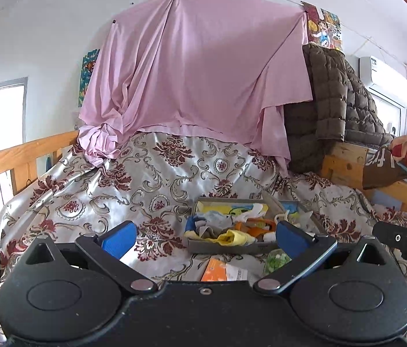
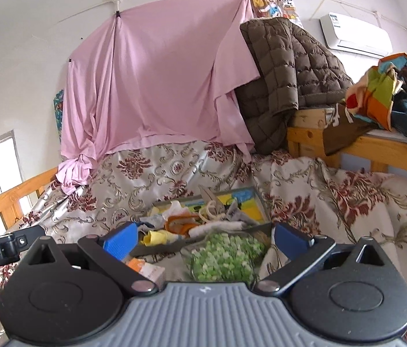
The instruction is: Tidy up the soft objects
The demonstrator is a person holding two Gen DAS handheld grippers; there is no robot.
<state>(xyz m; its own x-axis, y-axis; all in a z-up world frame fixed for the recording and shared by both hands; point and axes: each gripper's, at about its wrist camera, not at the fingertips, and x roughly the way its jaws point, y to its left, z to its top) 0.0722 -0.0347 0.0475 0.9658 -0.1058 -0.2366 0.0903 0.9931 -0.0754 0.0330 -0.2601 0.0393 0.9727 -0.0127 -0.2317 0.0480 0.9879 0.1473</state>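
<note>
A grey fabric organizer box (image 1: 220, 248) sits on the floral bedspread, filled with small soft items: yellow, orange, grey and white cloths (image 1: 232, 235). It also shows in the right wrist view (image 2: 262, 202). A clear bag of green pieces (image 2: 223, 256) lies in front of the box, between the right fingers. An orange and white packet (image 1: 223, 271) lies beside it. My left gripper (image 1: 203, 235) is open and empty, just short of the box. My right gripper (image 2: 205, 238) is open and empty above the green bag.
The floral bedspread (image 1: 145, 179) covers the bed. A pink sheet (image 1: 192, 66) hangs behind. A brown quilted jacket (image 2: 287, 72) drapes over a wooden frame (image 2: 362, 144) at right, with colourful clothes (image 2: 382, 92). A wooden rail (image 1: 7, 159) runs at left.
</note>
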